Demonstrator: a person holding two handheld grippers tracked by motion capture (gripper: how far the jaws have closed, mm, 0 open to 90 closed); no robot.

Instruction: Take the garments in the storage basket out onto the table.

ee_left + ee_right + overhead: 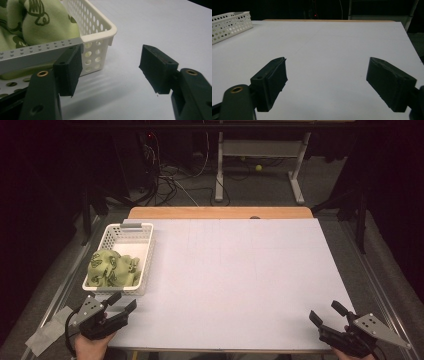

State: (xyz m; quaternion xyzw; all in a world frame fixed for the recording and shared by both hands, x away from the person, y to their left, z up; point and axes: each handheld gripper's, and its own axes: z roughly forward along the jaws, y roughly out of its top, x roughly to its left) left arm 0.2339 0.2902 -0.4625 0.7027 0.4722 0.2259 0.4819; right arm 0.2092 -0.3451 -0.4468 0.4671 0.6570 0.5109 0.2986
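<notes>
A white perforated basket (145,239) stands at the table's left side and holds a crumpled green patterned cloth (112,269). My left gripper (122,301) rests open at the front left corner, just in front of the basket's near wall, nothing between its jaws. In the left gripper view the basket's corner (105,31) and the green cloth (47,22) sit right behind the left jaw. My right gripper (326,312) stands open near the front right corner over bare table, jaws wide apart. The right gripper view shows the basket (230,25) far off at upper left.
The table top is a white sheet (240,270) with a wooden edge (220,212) at the back. Beyond the table are cables and desk legs (218,170) on a dark floor. Tape patches (47,332) lie on the floor at the front left.
</notes>
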